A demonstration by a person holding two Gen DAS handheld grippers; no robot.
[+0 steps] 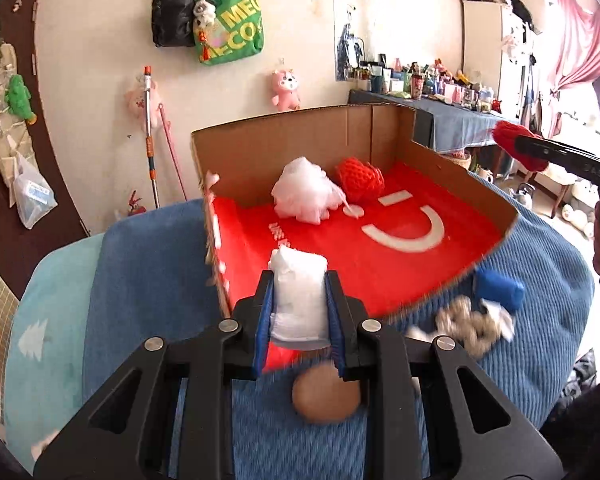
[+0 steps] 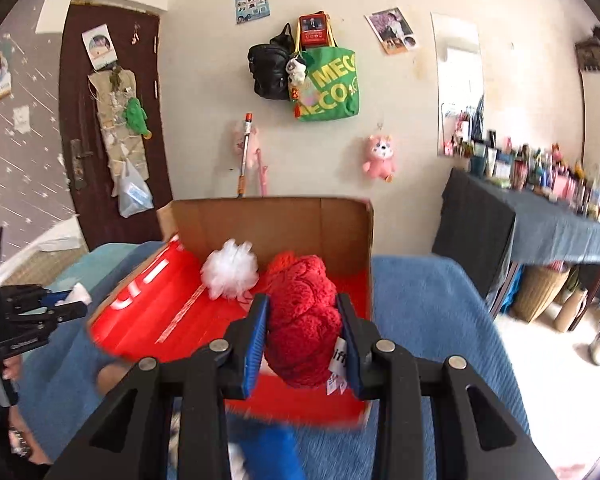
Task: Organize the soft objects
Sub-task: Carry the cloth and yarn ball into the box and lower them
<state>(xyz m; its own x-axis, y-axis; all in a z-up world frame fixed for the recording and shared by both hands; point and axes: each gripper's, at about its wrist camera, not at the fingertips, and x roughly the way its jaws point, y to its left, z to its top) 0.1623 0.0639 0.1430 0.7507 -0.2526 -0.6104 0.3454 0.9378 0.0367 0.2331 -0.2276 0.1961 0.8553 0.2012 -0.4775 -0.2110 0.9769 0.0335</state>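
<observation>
An open cardboard box (image 1: 300, 132) with a red floor sits on a blue blanket (image 1: 148, 280); it also shows in the right wrist view (image 2: 268, 216). Inside lie a white mesh puff (image 1: 304, 190) (image 2: 230, 268) and a red knitted item (image 1: 360, 178) (image 2: 284, 262). My left gripper (image 1: 299, 304) is shut on a white soft packet (image 1: 298, 300) over the box's near edge. My right gripper (image 2: 304, 332) is shut on a red knitted yarn piece (image 2: 304, 320) above the box; it shows at the right edge of the left wrist view (image 1: 520, 144).
On the blanket near the box lie a blue soft block (image 1: 500, 288), a grey-white crumpled piece (image 1: 472, 324) and a tan round pad (image 1: 326, 398). A cluttered table (image 2: 540, 224) stands at the right. A door (image 2: 112, 120) and hanging bags (image 2: 324, 80) line the wall.
</observation>
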